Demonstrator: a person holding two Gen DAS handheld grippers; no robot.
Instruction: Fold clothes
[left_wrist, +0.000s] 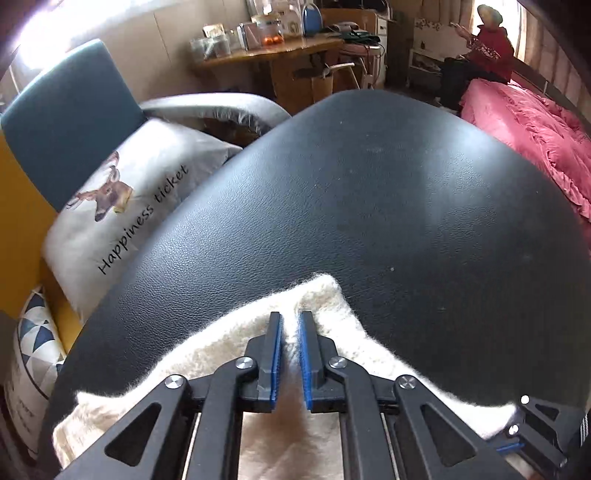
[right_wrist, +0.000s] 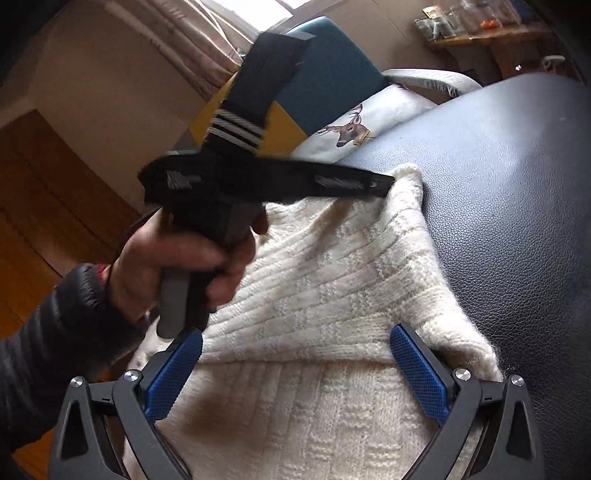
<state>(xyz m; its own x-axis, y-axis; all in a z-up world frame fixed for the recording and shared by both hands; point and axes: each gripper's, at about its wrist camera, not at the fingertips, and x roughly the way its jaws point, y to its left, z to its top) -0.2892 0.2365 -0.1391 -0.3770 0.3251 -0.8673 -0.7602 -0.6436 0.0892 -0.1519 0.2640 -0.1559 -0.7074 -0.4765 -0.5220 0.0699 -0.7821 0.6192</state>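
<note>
One knit (right_wrist: 325, 280), cream and fuzzy, lies on a black leather seat (left_wrist: 369, 192), and it shows one fold so far: in the right wrist view an upper layer lies doubled over a lower one, with a fold edge running across between the right claw's pads. Judged from that, the work is partly done; the piece is not yet a tidy packet, its far corner still juts out toward the deer cushion (left_wrist: 122, 206), and more folds look to be left. Left to right: at left a hand (right_wrist: 177, 266) in a dark puffy sleeve grips the left claw (left_wrist: 291, 354), which points steeply down at the knit's far edge. Its jaws stand nearly together, pinching a ridge of knit between the blue pads. At right, the right claw (right_wrist: 295, 373) gapes wide, pads either side of the fold edge, nothing gripped; whether they brush the wool I cannot tell.
</note>
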